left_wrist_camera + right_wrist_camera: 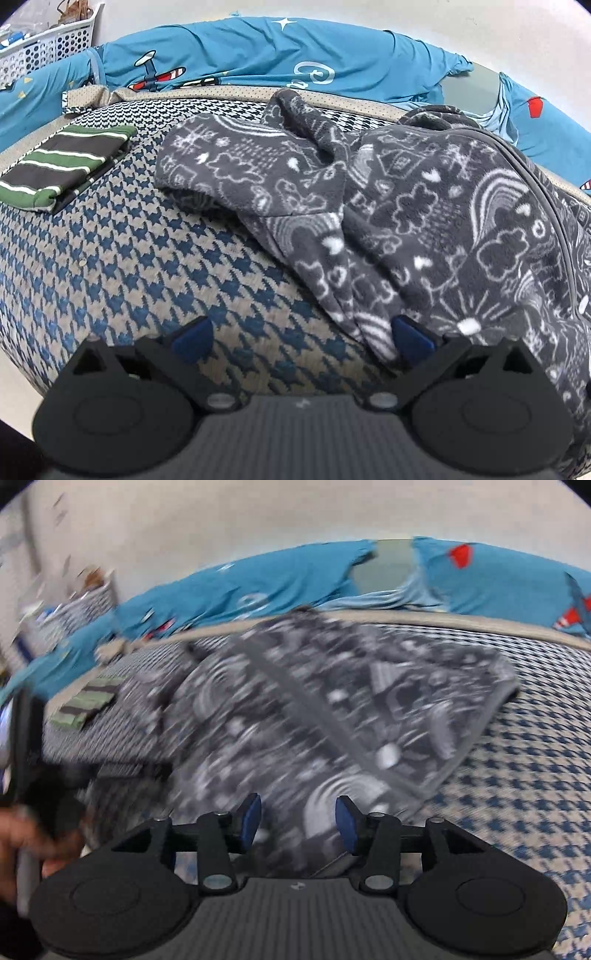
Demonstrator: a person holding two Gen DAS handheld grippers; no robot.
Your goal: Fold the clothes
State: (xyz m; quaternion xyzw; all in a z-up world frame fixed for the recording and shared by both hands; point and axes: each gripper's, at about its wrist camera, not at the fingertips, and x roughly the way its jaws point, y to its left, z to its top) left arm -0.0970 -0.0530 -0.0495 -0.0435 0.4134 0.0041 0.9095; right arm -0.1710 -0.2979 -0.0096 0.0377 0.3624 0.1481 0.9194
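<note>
A dark grey fleece garment point(369, 206) printed with white clouds and rainbows is spread, rumpled, on a blue houndstooth cover point(129, 266). The left gripper point(301, 341) is held wide open; one fold of the fleece is draped against its right finger, nothing clamped. The right gripper point(297, 821) is seen partly open above the blurred fleece, nothing gripped. A folded green striped garment point(62, 166) is laid far ahead-left of the left gripper.
</note>
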